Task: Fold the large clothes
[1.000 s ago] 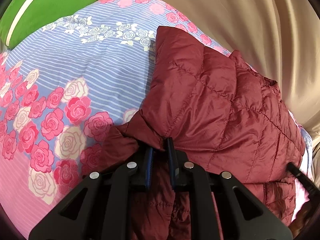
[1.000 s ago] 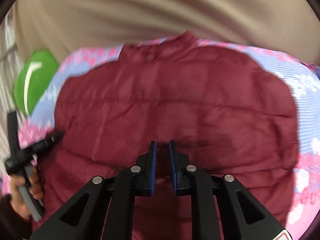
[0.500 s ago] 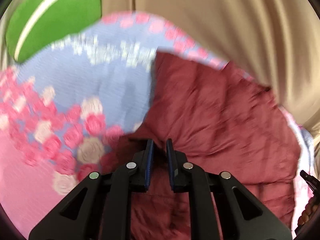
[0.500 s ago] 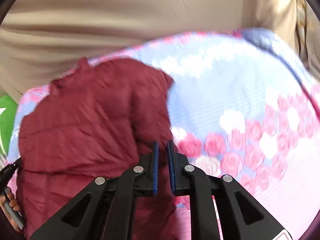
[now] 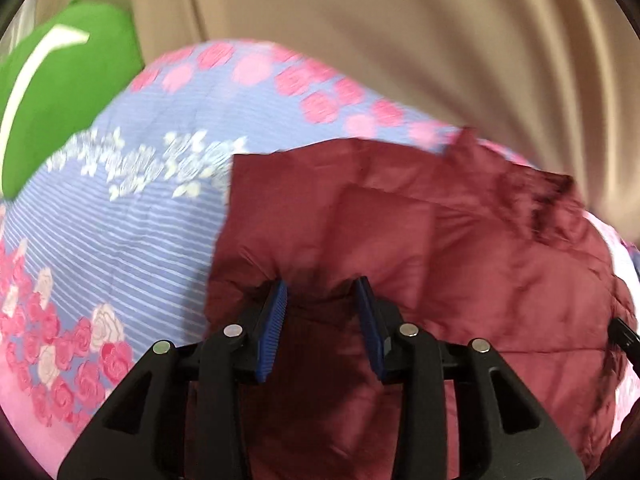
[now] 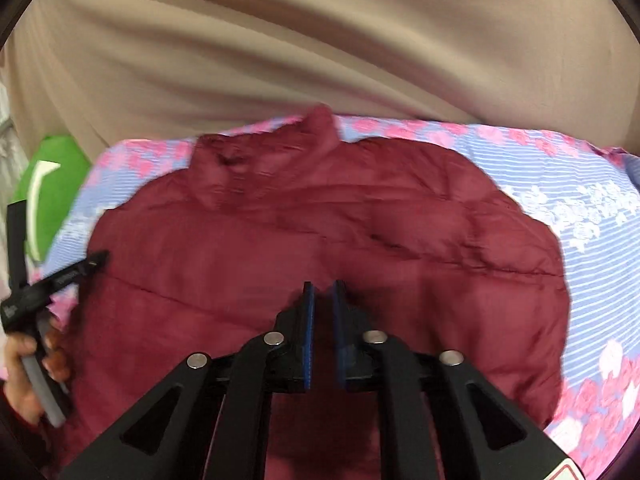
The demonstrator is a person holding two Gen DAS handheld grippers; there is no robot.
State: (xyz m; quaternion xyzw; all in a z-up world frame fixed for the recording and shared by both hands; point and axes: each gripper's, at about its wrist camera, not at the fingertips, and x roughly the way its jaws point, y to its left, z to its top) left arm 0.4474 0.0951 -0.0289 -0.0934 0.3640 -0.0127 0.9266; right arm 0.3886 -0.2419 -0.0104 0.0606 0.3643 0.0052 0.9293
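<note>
A dark red quilted jacket lies spread on the flowered bedspread, its collar toward the far edge. My left gripper hovers at the jacket's near left part. Its jaws are opening, and the fabric lies loose below and between the blue pads without being pinched. My right gripper is over the middle of the jacket, shut with nothing between its pads. In the right wrist view the left gripper appears at the left edge, held by a hand.
A green cushion with a white stripe sits at the bed's far left corner. A beige curtain hangs behind the bed's far edge. Bare bedspread shows to the right of the jacket.
The left jaws have let go of the fold they pinched and spread apart. The right view swung away to the right and back over the jacket, and its jaws have come closer together. Both grippers rose.
</note>
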